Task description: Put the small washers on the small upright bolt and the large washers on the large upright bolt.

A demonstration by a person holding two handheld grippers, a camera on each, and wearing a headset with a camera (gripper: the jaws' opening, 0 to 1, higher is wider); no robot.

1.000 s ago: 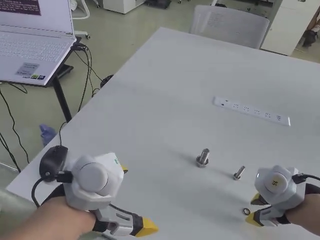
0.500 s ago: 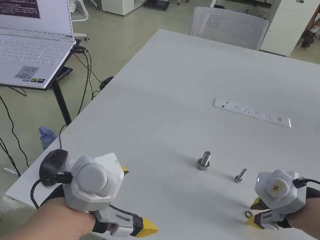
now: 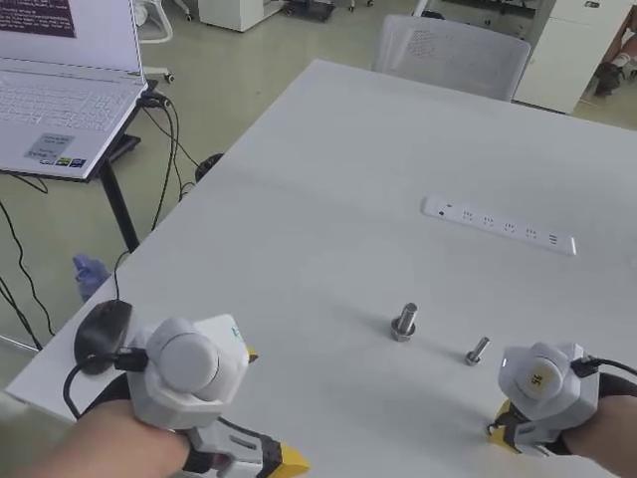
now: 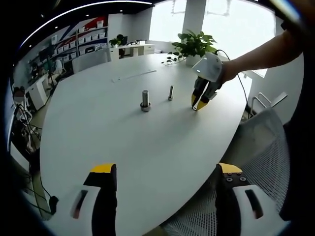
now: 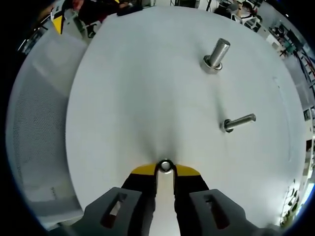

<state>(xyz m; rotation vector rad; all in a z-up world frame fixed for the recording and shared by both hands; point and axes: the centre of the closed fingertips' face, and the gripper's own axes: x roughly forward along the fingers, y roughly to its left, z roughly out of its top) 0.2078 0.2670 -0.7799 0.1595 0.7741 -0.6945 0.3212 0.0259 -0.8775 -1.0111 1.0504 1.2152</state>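
White counter [image 3: 328, 199] spreads across the head view. The large bolt [image 3: 404, 323] stands upright near its middle, and the small bolt [image 3: 477, 350] is close by to the right, not touching it. My left gripper [image 3: 269, 406] is partly cut off by the bottom edge. My right gripper [image 3: 498, 423] points down at the counter, and its housing covers the tips, so I cannot read its jaws here.

From the left gripper view, the jaws stand wide apart with nothing between them, and both bolts show beyond.

From the right gripper view, the jaws are pinched narrow on a washer [image 5: 166, 165] at the yellow tips. I cannot tell whether it is small or large.
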